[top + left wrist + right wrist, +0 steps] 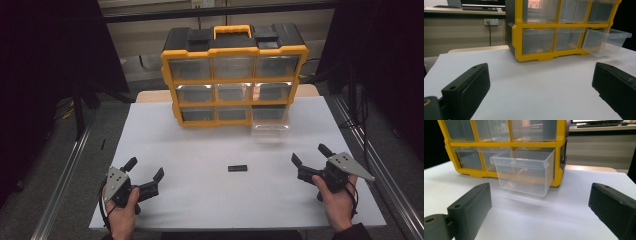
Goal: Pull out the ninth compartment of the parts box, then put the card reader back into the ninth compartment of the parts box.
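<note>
A yellow and black drawer cabinet [233,75] with clear drawers stands at the back of the white table [200,200]. Its bottom right drawer [270,124] is pulled out; it also appears as the drawer [605,41] and the drawer [522,171], and looks empty. A small black flat part [237,168] lies on the table between the hands. My left gripper [146,169] rests near the front left, open, nothing between its jaws. My right gripper [311,154] sits at the front right, open and empty, facing the pulled-out drawer.
The cabinet [564,27] has a black top with a yellow handle [232,31]. Metal rails [65,175] run along both sides of the table. A wall socket [491,22] and a desk lie behind.
</note>
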Available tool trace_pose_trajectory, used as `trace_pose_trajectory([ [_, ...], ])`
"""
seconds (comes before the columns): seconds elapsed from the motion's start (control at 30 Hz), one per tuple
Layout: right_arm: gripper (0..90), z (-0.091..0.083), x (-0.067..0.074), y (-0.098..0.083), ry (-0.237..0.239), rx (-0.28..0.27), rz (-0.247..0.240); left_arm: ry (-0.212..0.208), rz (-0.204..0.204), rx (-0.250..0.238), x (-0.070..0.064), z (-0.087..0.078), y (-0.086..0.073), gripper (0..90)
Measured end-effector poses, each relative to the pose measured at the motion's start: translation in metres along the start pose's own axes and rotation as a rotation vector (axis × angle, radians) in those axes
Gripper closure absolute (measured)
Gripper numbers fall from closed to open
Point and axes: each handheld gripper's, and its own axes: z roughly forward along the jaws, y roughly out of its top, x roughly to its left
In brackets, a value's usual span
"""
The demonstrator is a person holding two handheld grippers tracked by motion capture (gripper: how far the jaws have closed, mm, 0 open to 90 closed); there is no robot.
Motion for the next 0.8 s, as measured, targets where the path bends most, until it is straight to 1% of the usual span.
trace_pose_trajectory([
  [0.03,3.6,-0.002,0.000,0.000,-0.003,-0.001,0.004,0.001,0.008,0.004,0.000,-0.001,0.000,1.7],
  [0.1,3.4,-0.007,0.000,-0.001,-0.005,-0.001,-0.013,0.004,0.001,-0.002,-0.001,-0.001,0.000,1.7],
  [0.17,3.0,-0.011,-0.001,-0.002,-0.003,0.006,-0.019,0.006,0.016,0.001,-0.001,-0.003,0.000,1.7],
  [0.27,2.9,-0.017,0.000,-0.005,0.003,0.015,-0.031,0.013,0.001,-0.011,-0.001,-0.006,0.001,1.5],
  [0.37,2.3,-0.021,0.002,-0.007,0.012,0.024,-0.033,0.016,0.006,-0.014,-0.002,-0.007,0.000,1.5],
  [0.43,2.3,-0.021,0.002,-0.008,0.008,0.029,-0.041,0.012,0.007,-0.015,-0.002,-0.007,0.000,1.5],
  [0.5,2.3,-0.020,0.000,-0.008,0.005,0.028,-0.029,0.010,0.015,-0.013,-0.002,-0.007,0.000,1.5],
  [0.57,2.3,-0.019,-0.001,-0.008,0.000,0.027,-0.029,0.007,0.011,-0.013,-0.002,-0.007,0.000,1.5],
  [0.7,2.3,-0.019,-0.001,-0.007,0.009,0.025,-0.028,0.003,0.005,-0.018,-0.002,-0.006,0.000,1.5],
  [0.8,2.3,-0.018,0.000,-0.006,0.019,0.024,-0.040,-0.001,0.013,-0.009,-0.001,-0.005,0.000,1.5],
])
